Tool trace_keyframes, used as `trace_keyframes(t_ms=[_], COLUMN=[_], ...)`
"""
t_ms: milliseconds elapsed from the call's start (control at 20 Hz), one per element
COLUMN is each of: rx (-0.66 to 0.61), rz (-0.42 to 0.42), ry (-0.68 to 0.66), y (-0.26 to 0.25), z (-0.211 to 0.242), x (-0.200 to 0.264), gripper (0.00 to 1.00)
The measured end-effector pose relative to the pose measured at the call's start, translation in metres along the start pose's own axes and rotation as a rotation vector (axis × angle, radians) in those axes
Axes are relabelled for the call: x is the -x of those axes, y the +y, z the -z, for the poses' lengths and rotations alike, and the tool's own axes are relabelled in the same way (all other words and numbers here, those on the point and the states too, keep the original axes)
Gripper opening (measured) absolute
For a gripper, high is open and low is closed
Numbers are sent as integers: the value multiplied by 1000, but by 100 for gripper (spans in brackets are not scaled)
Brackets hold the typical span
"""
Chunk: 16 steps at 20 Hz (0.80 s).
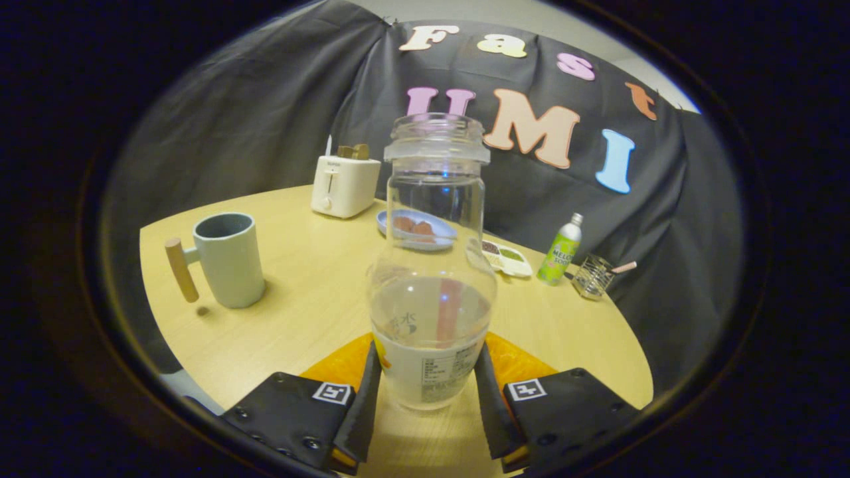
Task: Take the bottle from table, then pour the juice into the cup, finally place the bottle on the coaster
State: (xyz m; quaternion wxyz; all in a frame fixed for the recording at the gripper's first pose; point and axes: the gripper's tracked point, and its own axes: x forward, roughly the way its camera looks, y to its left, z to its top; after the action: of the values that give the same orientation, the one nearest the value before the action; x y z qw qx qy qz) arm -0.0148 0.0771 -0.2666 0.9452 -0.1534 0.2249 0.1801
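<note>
Bottle (431,265) upright, pinched at its base between the tool (428,392) fingers, orange coaster (342,364) underneath, cup (229,259) apart on table (305,312)

cloth-walled demo booth, breakfast table (299,318)

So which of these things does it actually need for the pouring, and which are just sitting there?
Needed:
bottle, upright between the gripper fingers, both pressed on it
cup, beyond and to the left
orange coaster, behind the bottle's base

Just sitting there:
toaster
plate of food
small tray
green bottle
glass holder
</note>
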Motion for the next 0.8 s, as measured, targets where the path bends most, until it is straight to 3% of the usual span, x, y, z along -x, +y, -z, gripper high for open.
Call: trace_keyframes(t_ms=[800], rx=[268], rz=[-79], ry=[3], y=[60], z=[-46], x=[-20], gripper=[70])
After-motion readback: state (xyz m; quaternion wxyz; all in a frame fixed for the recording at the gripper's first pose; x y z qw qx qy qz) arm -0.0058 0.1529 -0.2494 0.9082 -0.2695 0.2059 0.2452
